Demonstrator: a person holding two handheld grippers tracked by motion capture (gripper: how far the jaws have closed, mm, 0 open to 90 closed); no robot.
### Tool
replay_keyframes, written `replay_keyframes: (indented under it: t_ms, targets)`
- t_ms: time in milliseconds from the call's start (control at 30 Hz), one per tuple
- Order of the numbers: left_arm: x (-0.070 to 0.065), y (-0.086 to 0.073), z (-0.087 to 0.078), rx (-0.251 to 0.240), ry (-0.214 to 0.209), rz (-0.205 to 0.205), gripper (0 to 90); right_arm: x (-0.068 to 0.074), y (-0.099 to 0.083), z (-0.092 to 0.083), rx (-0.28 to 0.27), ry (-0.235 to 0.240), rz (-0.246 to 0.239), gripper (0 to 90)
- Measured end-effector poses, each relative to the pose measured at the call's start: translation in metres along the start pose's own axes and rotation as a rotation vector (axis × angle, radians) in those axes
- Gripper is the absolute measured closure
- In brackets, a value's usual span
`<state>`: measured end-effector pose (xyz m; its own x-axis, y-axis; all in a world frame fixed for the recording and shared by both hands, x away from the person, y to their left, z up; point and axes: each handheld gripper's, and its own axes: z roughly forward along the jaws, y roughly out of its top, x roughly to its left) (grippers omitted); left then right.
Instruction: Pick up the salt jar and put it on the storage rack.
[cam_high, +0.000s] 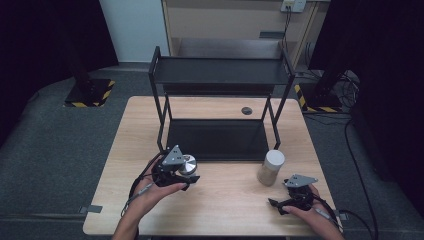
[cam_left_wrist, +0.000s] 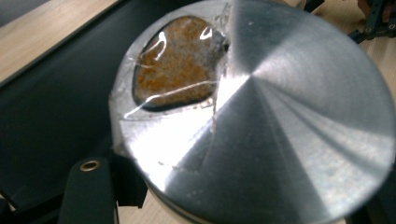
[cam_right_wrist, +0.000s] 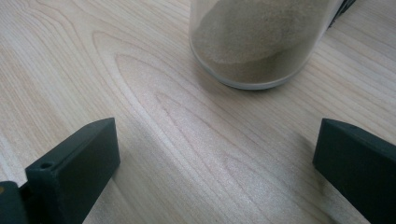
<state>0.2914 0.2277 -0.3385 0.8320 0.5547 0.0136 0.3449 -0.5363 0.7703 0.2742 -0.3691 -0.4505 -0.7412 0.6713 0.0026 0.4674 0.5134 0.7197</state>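
**Mia:** What was closest to the camera up high?

**Ben:** Two hands with tongs. The left gripper (cam_high: 186, 176) was clamped on a jar with a shiny metal lid (cam_high: 188, 165), held just in front of the black shelf rack (cam_high: 218, 75). The right gripper (cam_high: 280, 204) sat low by the near right edge of the table (cam_high: 225, 205), its jaws wide apart with nothing between them.

**Mia:** Did the little cameras show more?

**Ben:** Yes. In the left gripper view the shiny metal lid (cam_left_wrist: 280, 121) was very big, and it had a clear window (cam_left_wrist: 175, 63) with rusty-brown crumbs under it. From up high that window was too small to see. In the right gripper view the two black jaws stood far apart over bare wood, and the bottom of a glass jar of sand-coloured powder (cam_right_wrist: 254, 42) stood ahead of them, not touching.

**Mia:** Where was that powder jar from above?

**Ben:** The glass jar of sand-coloured powder (cam_high: 270, 168) stood upright with a pale lid, just past the right gripper and near the rack's right leg.

**Mia:** And further back?

**Ben:** The rack had two dark shelves. A small round black plug (cam_high: 246, 110) sat in the wood behind it. The floor was grey carpet (cam_high: 55, 150), with a striped yellow-and-black base (cam_high: 90, 92) on the left, cables (cam_high: 350, 145) on the right, and a wooden cabinet (cam_high: 235, 25) at the back.
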Motion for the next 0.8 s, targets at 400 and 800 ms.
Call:
replay_keyframes:
  t_ms: [400, 800]
  targets:
    - [0.01, 0.032, -0.009, -0.001, 0.001, 0.019, 29.7, 0.0, 0.0, 0.0, 0.0, 0.0, 0.0, 1.4]
    - [0.017, 0.061, -0.016, 0.004, -0.01, 0.059, 29.8, 0.0, 0.0, 0.0, 0.0, 0.0, 0.0, 1.4]
